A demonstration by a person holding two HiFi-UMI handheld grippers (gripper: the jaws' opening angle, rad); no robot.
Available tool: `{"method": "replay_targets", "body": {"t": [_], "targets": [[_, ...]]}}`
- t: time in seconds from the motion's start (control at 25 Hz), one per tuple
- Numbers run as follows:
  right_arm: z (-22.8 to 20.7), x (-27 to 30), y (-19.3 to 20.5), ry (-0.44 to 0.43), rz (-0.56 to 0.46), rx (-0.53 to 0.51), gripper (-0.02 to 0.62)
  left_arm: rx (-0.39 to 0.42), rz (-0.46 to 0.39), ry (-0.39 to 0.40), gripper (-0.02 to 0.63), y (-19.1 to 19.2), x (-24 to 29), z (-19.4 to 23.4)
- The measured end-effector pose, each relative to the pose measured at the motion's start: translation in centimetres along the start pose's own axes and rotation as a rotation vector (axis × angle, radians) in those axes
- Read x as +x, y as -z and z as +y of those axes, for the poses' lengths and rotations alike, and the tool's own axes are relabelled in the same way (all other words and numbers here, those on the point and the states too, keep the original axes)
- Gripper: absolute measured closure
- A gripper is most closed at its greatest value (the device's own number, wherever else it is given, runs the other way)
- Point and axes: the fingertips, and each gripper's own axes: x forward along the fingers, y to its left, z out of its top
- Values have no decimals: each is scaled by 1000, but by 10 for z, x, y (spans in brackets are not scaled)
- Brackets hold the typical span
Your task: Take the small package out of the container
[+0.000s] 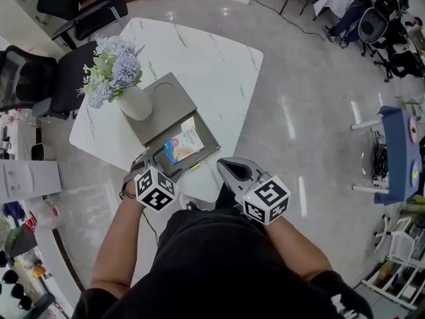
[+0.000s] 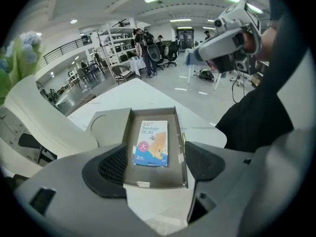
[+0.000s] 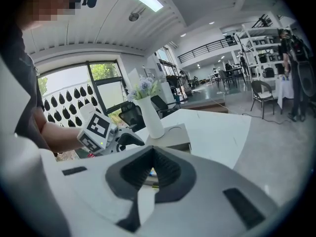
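An open grey container (image 1: pixel 211 143) lies near the front edge of the white marble table (image 1: pixel 219 65). A small blue and white bandage package (image 1: pixel 180 145) lies flat inside it. My left gripper (image 1: pixel 154 157) hovers at the container's near left end, open. In the left gripper view the package (image 2: pixel 151 143) lies ahead between the wide-apart pads (image 2: pixel 111 168), untouched, in the container (image 2: pixel 155 182). My right gripper (image 1: pixel 230 169) is off the table's front edge, to the right of the container. Its jaws (image 3: pixel 153 169) are shut on nothing.
A white vase (image 1: pixel 135 103) of blue flowers stands on the container's flipped-open lid (image 1: pixel 166 88), just behind the package. Black chairs (image 1: pixel 40 78) stand left of the table. Grey floor lies to the right.
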Motion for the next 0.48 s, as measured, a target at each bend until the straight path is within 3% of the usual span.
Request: {"method": "replay_targets", "body": {"t": [0.16, 0.48], "targets": [[-6, -4, 9, -9, 23, -21, 595, 40, 68, 30, 241, 0, 28, -2], [-38, -9, 15, -16, 38, 34, 595, 76, 157, 51, 241, -6, 77, 5]]}}
